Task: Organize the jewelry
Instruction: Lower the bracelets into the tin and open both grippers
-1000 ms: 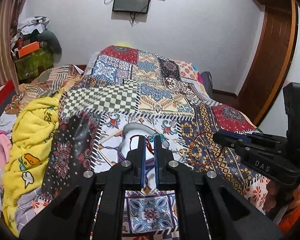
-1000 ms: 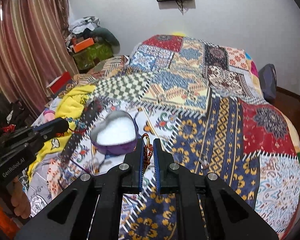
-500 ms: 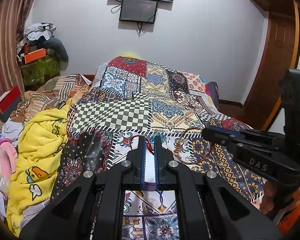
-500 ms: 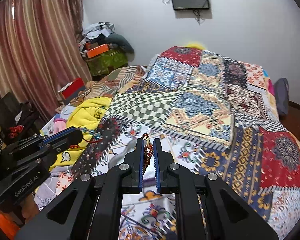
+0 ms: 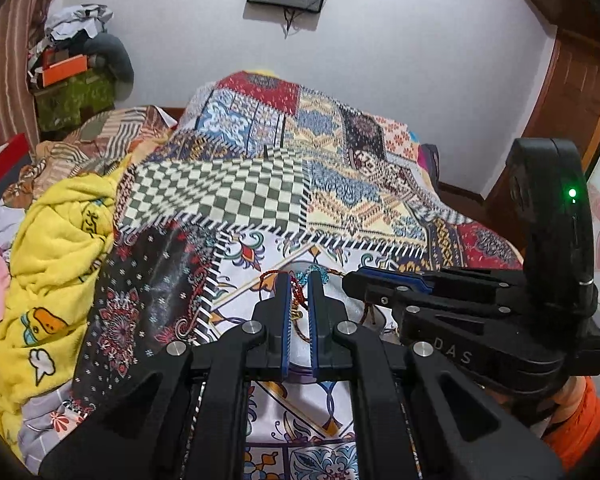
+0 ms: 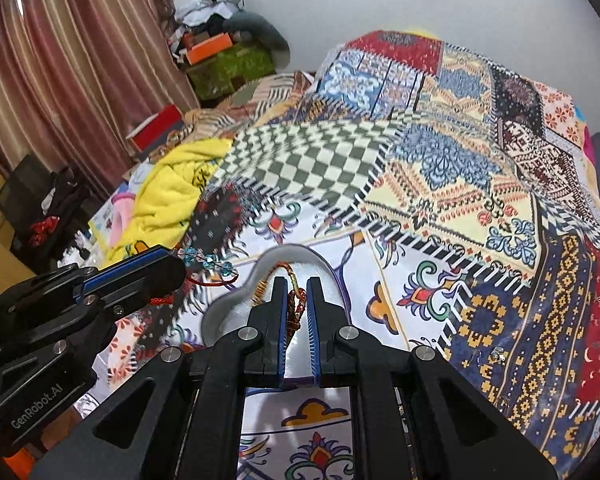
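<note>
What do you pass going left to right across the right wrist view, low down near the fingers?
Left gripper with a red cord bracelet → heart-shaped box → right gripper pinching a brown cord bracelet → small pendant on the quilt.

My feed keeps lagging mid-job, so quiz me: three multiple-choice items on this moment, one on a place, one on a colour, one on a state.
1. Where are both hand-held grippers' tips?
A. over the heart-shaped dish
B. over the yellow blanket
C. by the curtain

2. What colour are the beads at the left hand-held gripper's tip?
A. black
B. light blue
C. white

3. What is the right hand-held gripper doing?
A. wide open, empty
B. lying on the quilt
C. shut on a cord bracelet

Key: 1 A, the heart-shaped dish lies under the left hand-held gripper and right hand-held gripper. 2 B, the beads are light blue. 3 C, the cord bracelet sits pinched between its fingers.
</note>
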